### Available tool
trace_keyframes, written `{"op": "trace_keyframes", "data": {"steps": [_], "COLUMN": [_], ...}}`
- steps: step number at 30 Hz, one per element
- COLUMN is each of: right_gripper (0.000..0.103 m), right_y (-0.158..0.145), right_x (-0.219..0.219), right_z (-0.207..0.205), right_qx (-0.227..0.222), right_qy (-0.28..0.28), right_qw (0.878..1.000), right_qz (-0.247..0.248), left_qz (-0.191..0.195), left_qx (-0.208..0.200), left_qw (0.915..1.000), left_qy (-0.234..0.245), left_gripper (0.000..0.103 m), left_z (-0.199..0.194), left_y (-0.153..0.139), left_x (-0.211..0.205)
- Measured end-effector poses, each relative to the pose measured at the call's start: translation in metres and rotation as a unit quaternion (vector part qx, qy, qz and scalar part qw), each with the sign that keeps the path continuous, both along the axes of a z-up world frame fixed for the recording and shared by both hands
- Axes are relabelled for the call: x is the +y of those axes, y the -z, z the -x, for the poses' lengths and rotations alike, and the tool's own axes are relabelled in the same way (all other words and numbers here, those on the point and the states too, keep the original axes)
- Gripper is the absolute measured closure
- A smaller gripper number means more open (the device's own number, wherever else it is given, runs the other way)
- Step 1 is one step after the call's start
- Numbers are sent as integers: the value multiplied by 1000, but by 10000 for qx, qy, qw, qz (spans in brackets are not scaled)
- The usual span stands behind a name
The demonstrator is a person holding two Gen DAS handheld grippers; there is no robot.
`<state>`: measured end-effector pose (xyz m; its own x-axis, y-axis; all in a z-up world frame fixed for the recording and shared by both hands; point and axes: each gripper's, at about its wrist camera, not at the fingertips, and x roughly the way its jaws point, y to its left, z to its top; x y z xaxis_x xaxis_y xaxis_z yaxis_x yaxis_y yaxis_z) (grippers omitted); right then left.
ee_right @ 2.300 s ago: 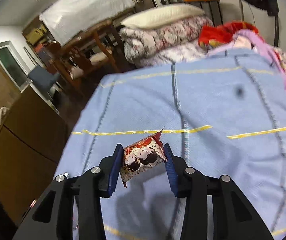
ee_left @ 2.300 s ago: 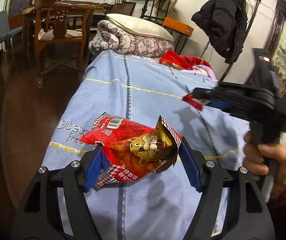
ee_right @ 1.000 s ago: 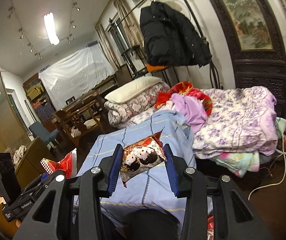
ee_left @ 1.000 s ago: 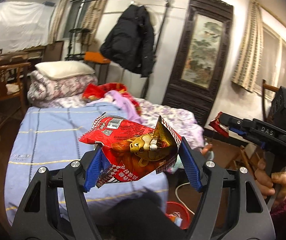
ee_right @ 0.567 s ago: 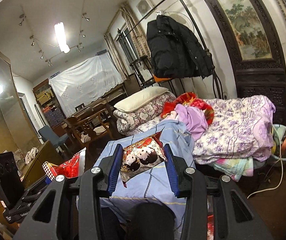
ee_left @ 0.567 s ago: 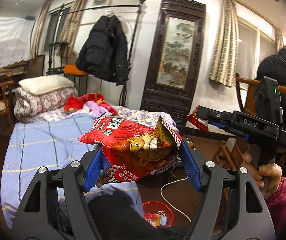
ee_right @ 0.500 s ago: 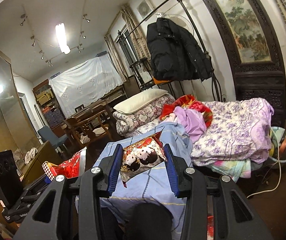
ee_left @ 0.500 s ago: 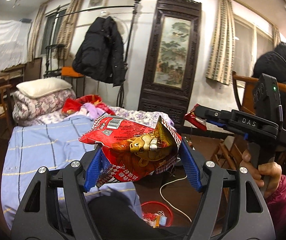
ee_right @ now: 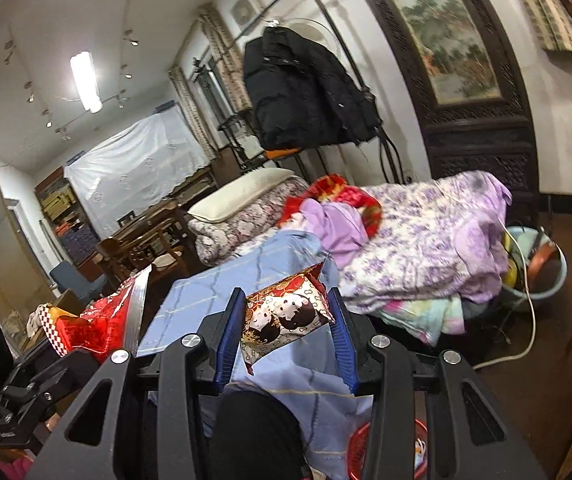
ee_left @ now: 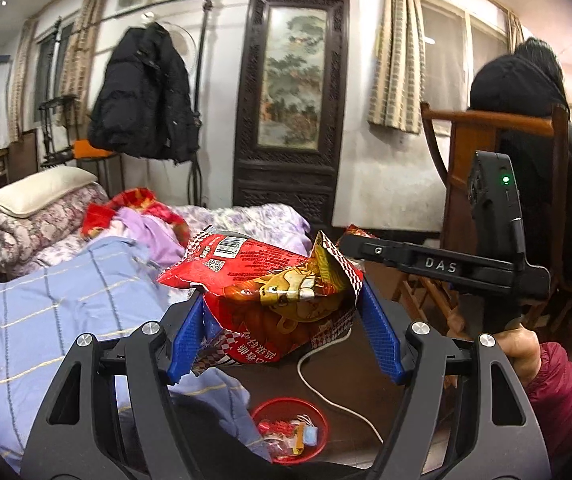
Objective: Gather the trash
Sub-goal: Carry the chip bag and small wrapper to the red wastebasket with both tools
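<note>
My left gripper [ee_left: 282, 316] is shut on a crumpled red snack bag [ee_left: 270, 292] with a barcode and a cartoon print, held in the air. In the right wrist view my right gripper [ee_right: 287, 330] is shut on a small red and gold wrapper [ee_right: 286, 318] printed with two cartoon faces. A red trash basket [ee_left: 289, 428] with wrappers inside stands on the floor below the left gripper; its rim [ee_right: 359, 454] shows at the bottom of the right wrist view. The right gripper's body [ee_left: 445, 268] crosses the left wrist view, a hand [ee_left: 515, 348] on its handle.
A bed with a blue checked sheet [ee_left: 66, 312] and piled quilts [ee_right: 425, 240] lies to the left. A white cable [ee_left: 325, 396] runs across the dark floor. A wooden chair [ee_left: 485, 168] with a seated person in black [ee_left: 545, 140] stands right. A blue bucket [ee_right: 541, 276] sits by the bed.
Both grippers have swung right, away from over the bed, each keeping its wrapper. The red basket on the floor has come into view below them.
</note>
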<state>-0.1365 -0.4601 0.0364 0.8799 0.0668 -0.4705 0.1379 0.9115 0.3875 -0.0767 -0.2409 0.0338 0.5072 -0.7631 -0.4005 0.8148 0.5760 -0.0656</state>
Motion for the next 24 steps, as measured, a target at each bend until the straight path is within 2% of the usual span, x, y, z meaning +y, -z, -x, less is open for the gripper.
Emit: {"op": "trace_keyframes", "data": {"steps": [4,12,15,24], "right_gripper": [62,61,61,61], "right_y": [26,100,131,194], "right_x": [-22,-64,-73,-88], "right_z": [-3,-17,-22,-32], "right_qx": [251,1025,1333,1902], "right_qy": [195,502,579,685], "right_qw": [9994,9919,9868,9746], "right_qz": [-133,-562,-714,-966], "left_qz": [-150,-370,-436,-615], "left_qx": [199,714,904,1301], "left_qw": [9996,9967,9949,9896], "left_qy": [129,131,89,-31], "left_gripper": [34,34,34,34], "left_z": [-12,-48,-64,-106], "left_y": [15,51,65,97], "left_x": [-19,-41,-45,-59]}}
